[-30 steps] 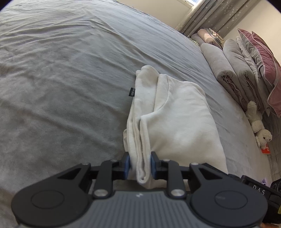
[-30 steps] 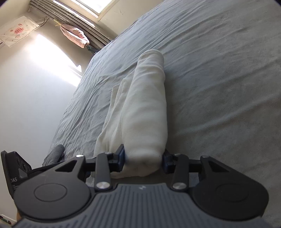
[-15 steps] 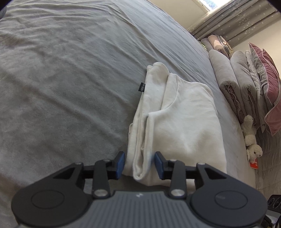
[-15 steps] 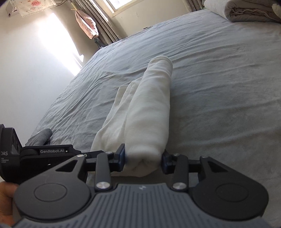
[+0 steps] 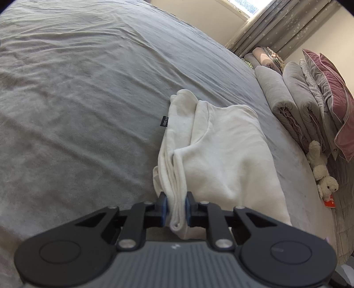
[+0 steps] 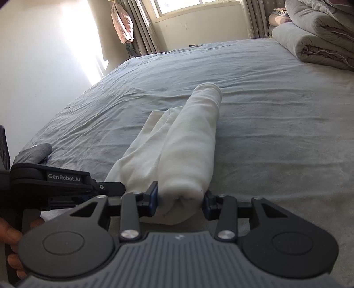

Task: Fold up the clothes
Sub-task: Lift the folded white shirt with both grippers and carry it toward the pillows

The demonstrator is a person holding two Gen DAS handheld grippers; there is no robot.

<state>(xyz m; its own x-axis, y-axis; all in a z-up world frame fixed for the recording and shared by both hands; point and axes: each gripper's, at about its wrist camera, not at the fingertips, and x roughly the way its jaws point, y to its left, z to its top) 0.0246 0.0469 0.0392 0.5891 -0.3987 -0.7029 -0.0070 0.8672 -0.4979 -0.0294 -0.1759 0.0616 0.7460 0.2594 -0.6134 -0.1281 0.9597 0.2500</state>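
A folded cream-white garment (image 5: 221,155) lies on the grey bed (image 5: 77,99). A small black label (image 5: 164,121) sticks out on its left side. My left gripper (image 5: 176,209) is shut on the garment's near left folded edge. In the right wrist view the garment (image 6: 188,150) runs away from me as a thick roll. My right gripper (image 6: 180,200) is closed against the near end of that roll, pads touching both sides. The left gripper's body (image 6: 55,179) shows at the left of the right wrist view.
Rolled grey quilts (image 5: 287,104) and pink pillows (image 5: 331,95) are stacked along the right of the bed, with a stuffed toy (image 5: 323,170) beside them. A window with curtains (image 6: 194,13) is beyond the bed. A wall (image 6: 44,55) is to the left.
My left gripper opened half a second ago, then shut again on the garment's edge. My right gripper kept its hold and tilted up, bringing the window and quilts into view.
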